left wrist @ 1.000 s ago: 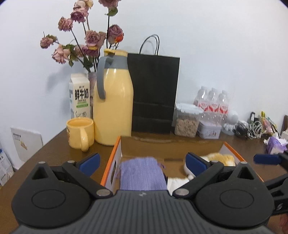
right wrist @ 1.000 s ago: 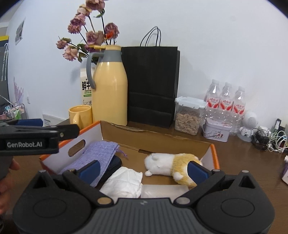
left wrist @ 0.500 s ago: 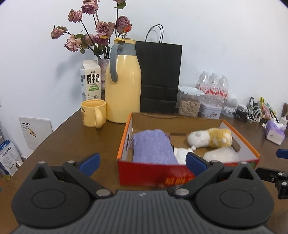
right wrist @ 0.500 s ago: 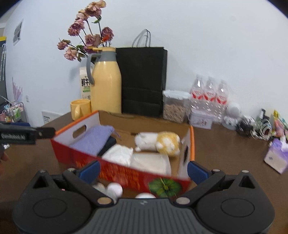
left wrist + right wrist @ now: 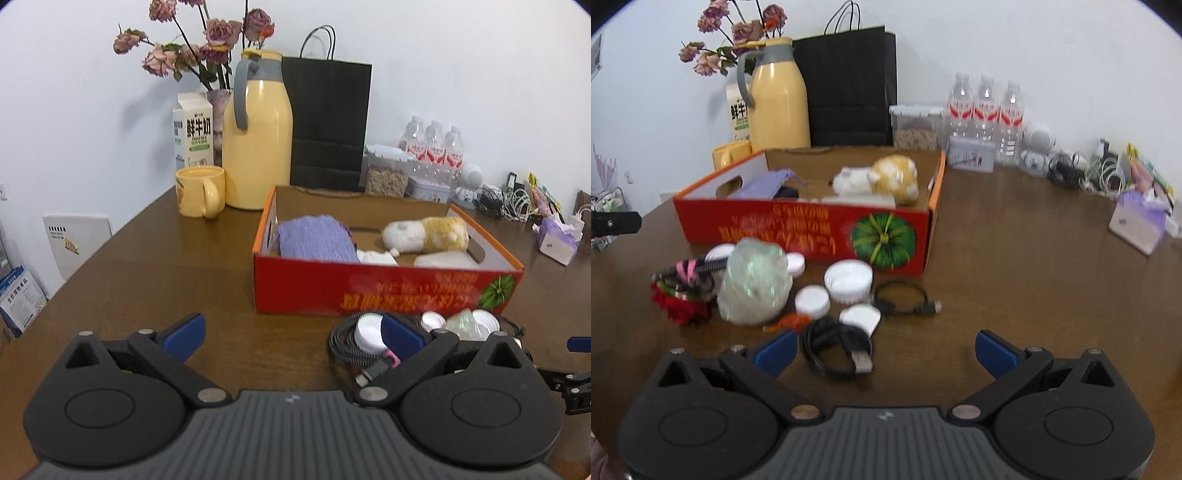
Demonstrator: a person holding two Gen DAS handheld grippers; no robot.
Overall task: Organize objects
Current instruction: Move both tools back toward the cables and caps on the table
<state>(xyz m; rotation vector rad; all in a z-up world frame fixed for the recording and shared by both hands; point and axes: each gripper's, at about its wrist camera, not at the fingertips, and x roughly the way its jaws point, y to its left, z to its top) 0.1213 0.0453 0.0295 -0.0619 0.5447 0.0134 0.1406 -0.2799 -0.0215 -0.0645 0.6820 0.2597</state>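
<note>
A red cardboard box (image 5: 384,291) (image 5: 798,229) stands on the brown table, holding a purple cloth pouch (image 5: 314,240), a white and yellow plush toy (image 5: 424,234) (image 5: 882,181) and white packets. In front of it lie loose items: white lids (image 5: 847,278), a clear crumpled bag (image 5: 753,280), a black coiled cable (image 5: 834,347), a short black cable (image 5: 905,301), a red tassel (image 5: 677,304) and a pink clip. My left gripper (image 5: 291,336) is open, its right finger over the braided cable (image 5: 341,345). My right gripper (image 5: 884,349) is open beside the coiled cable.
At the back stand a yellow thermos (image 5: 256,136), yellow mug (image 5: 201,192), milk carton (image 5: 194,134), vase of dried roses (image 5: 207,48), black paper bag (image 5: 328,122), food jar (image 5: 386,175) and water bottles (image 5: 984,110). Tangled cables (image 5: 1089,173) and a tissue pack (image 5: 1137,221) lie right.
Both grippers have pulled back from over the box toward the table's near side. The loose items in front of the box have come into view. Both stay open.
</note>
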